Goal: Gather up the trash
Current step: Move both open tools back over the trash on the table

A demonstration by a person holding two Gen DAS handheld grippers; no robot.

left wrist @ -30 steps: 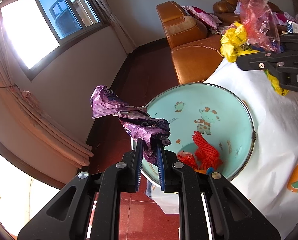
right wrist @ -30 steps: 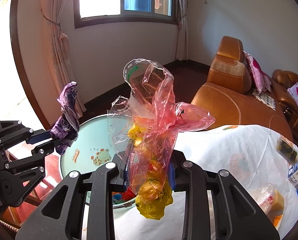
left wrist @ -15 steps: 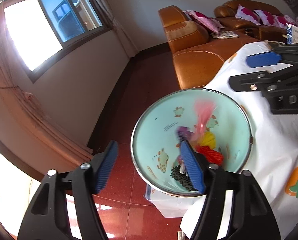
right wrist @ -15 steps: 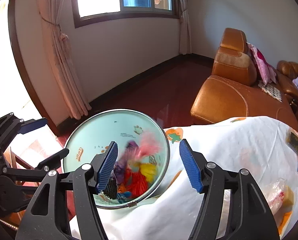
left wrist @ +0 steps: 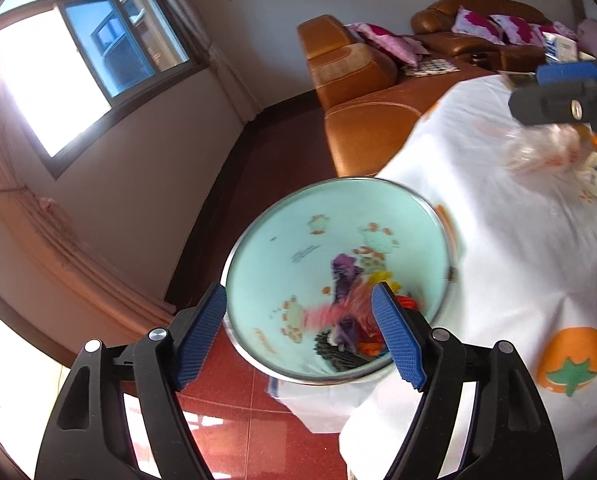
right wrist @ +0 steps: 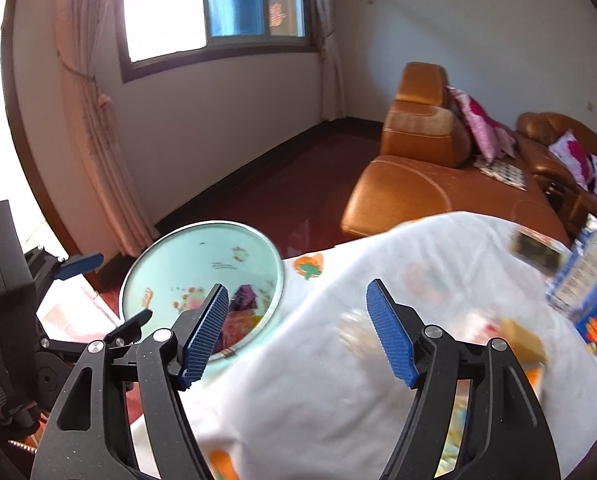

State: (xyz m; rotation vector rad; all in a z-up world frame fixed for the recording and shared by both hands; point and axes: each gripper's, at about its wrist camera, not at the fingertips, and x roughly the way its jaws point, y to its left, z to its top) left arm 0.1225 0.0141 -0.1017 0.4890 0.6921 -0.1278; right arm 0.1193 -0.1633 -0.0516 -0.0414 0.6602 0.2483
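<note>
A mint-green bin [left wrist: 294,240] with cartoon animals and a metal rim stands at the corner of the white tablecloth [left wrist: 518,264]. A purple wrapper [left wrist: 344,276], a pink plastic bag [left wrist: 330,314] and yellow scraps [left wrist: 382,278] lie inside it. My left gripper [left wrist: 298,308] hangs over the bin's near rim, its jaws opening with nothing between the pads. My right gripper [right wrist: 296,296] is over the tablecloth to the right of the bin [right wrist: 186,260], its jaws also opening and empty. A blue pad [left wrist: 568,73] of the right gripper shows at the top right of the left wrist view.
On the table lie a clear bag with something yellowish [right wrist: 514,336], a dark wrapper [right wrist: 534,250] and a blue-and-white box [right wrist: 594,320]. Behind the table stands an orange leather sofa [right wrist: 418,184] with pink cushions. Red tiled floor [left wrist: 226,420] and a curtained window [right wrist: 218,4] lie to the left.
Both grippers opened. The purple wrapper left the left gripper and the pink bag left the right one, and both fell into the bin. The right gripper then swung right over the table.
</note>
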